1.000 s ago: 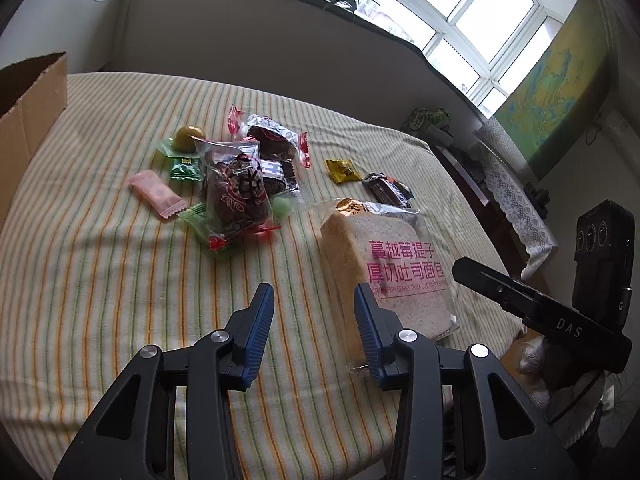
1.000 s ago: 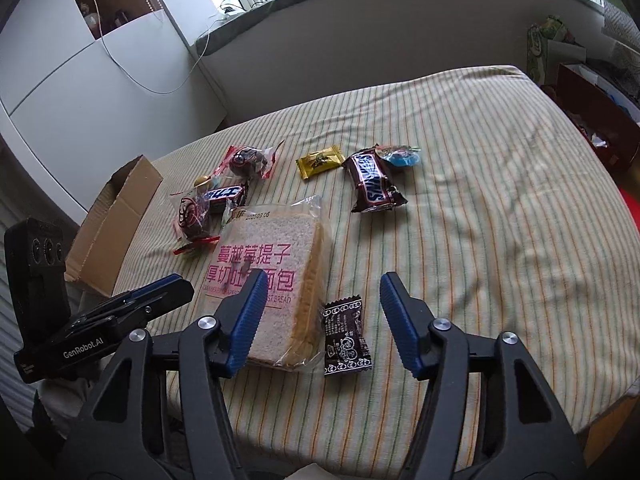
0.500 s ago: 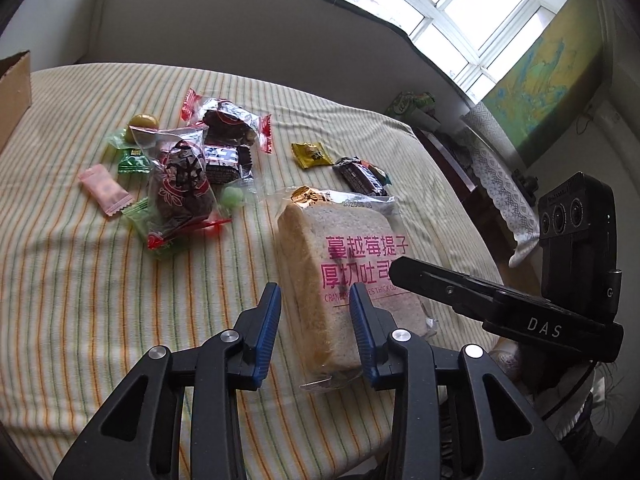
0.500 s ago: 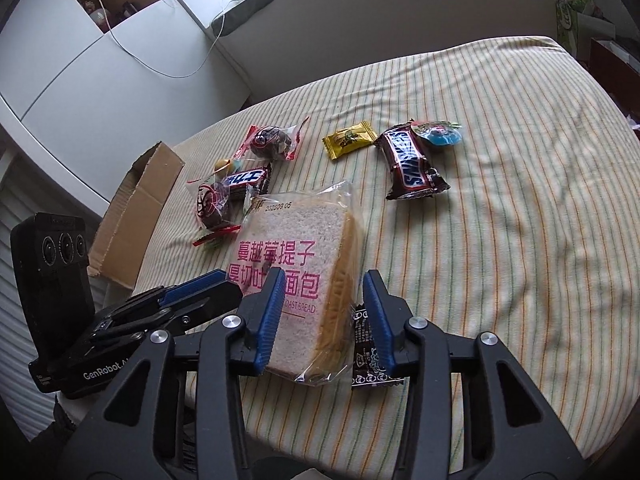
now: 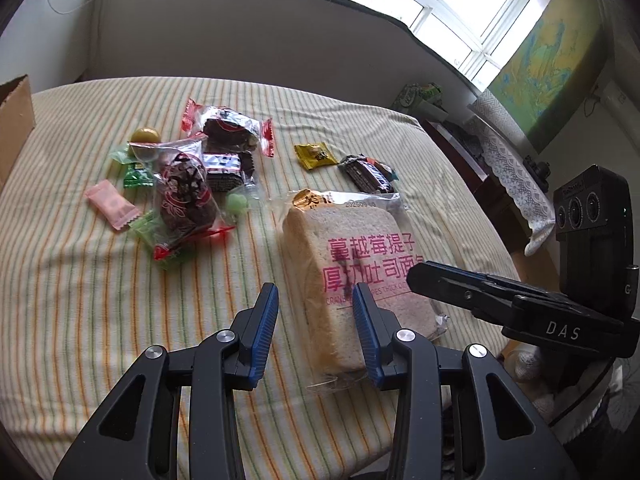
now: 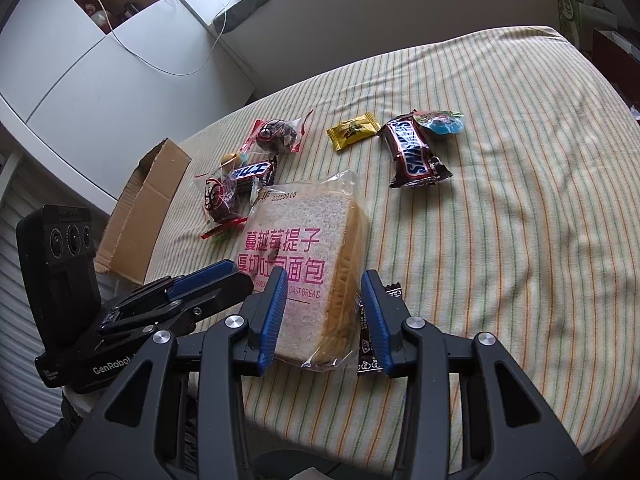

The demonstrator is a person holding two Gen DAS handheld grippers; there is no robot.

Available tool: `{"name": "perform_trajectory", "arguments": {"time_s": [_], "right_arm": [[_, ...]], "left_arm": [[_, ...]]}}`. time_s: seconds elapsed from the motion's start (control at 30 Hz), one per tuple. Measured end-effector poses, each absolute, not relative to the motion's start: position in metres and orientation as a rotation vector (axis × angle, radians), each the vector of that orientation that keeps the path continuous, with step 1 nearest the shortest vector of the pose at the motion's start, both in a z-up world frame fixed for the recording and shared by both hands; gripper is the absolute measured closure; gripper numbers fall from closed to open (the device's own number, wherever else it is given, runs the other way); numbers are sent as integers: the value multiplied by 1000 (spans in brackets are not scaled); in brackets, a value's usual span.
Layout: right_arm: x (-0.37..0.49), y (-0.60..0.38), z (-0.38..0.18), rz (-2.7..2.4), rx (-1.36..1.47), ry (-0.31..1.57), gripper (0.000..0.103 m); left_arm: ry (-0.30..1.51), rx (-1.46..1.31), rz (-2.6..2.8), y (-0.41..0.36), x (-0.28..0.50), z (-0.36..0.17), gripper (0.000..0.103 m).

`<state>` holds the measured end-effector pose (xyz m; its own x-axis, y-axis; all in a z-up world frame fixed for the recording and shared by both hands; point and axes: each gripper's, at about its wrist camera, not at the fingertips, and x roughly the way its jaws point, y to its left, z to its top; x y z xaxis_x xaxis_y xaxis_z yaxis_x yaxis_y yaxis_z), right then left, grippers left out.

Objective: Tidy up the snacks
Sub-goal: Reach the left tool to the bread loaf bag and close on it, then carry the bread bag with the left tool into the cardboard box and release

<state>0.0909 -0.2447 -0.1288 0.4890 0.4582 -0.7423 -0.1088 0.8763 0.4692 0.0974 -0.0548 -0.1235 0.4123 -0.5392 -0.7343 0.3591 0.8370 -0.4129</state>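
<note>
Narrowing both tools around the bread bag on the striped bed, I see the right hand-held gripper has just been closing, now straddling its near corner. The left hand-held gripper has reopened slightly astride the other edge. Pad contact seems absent; a dark sachet is half hidden.

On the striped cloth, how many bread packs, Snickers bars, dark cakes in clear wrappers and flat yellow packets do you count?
Bread packs: 1
Snickers bars: 2
Dark cakes in clear wrappers: 2
Flat yellow packets: 1
Total: 6
</note>
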Motion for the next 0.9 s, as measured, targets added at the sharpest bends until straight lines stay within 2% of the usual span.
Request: {"name": "perform_trajectory", "arguments": {"time_s": [0.23, 0.43, 0.9], "right_arm": [[95, -236, -127, 368, 365, 1027, 63], [97, -230, -121, 371, 353, 1023, 65], [109, -189, -87, 439, 294, 968, 66]], "left_arm": [[1042, -233, -656, -63, 98, -123, 66], [1036, -221, -657, -65, 95, -121, 62], [922, -229, -595, -31, 91, -91, 62]]}}
